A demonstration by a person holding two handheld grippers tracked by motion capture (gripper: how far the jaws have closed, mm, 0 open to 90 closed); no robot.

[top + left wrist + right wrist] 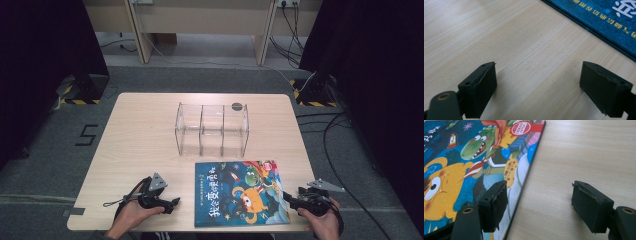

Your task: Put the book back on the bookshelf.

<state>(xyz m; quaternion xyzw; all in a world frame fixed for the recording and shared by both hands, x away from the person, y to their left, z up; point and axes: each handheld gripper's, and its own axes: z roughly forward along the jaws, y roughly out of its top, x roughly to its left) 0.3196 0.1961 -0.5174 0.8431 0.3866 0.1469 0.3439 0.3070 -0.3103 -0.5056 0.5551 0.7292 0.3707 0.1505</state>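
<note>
left hand: (131,212) comes in from the bottom edge, resting low on the table (140,135), wrist angled so the left gripper (172,204) points right toward the picture book (240,192)
left gripper: jaws wide apart, nothing between them, bare wood under them; book's edge near, not touching
right hand: (325,222) at the table's near right corner, right gripper (287,197) pointing left at the book's right edge
right gripper: jaws spread, holding nothing; one jaw over the cover, the other over bare wood, the edge between them
picture book: flat, front centre, just before the clear three-bay organizer (212,130)

place: lab | signs: black curtains (45,45), hazard-taped stands (77,95), floor cables (330,130)
</note>
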